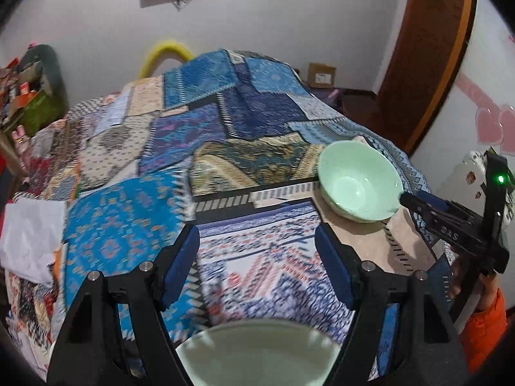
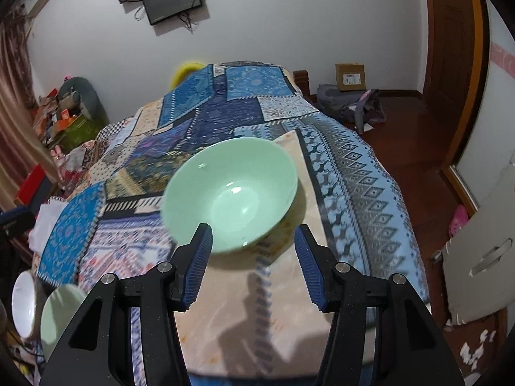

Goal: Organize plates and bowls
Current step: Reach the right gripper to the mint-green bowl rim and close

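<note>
A mint-green bowl (image 2: 238, 189) sits tilted on the beige patch of the patchwork bedspread (image 2: 354, 173). My right gripper (image 2: 252, 244) is at its near rim. The left finger (image 2: 201, 251) overlaps the bowl's inside and the right finger (image 2: 305, 257) stands clear of its side, so the gripper is open. The left wrist view shows the same bowl (image 1: 357, 180) with the right gripper (image 1: 415, 199) at its right rim. My left gripper (image 1: 257, 251) is open and empty above the bedspread, with a pale green dish (image 1: 257, 353) just below it. A white bowl (image 2: 22, 302) and a pale green bowl (image 2: 61, 315) lie at the lower left.
A white cloth (image 1: 29, 234) lies at the bed's left edge, with cluttered boxes (image 1: 29, 96) beyond. A cardboard box (image 2: 349, 77) and bags (image 2: 351, 106) sit on the wooden floor on the right. An orange sleeve (image 1: 482, 325) holds the right gripper.
</note>
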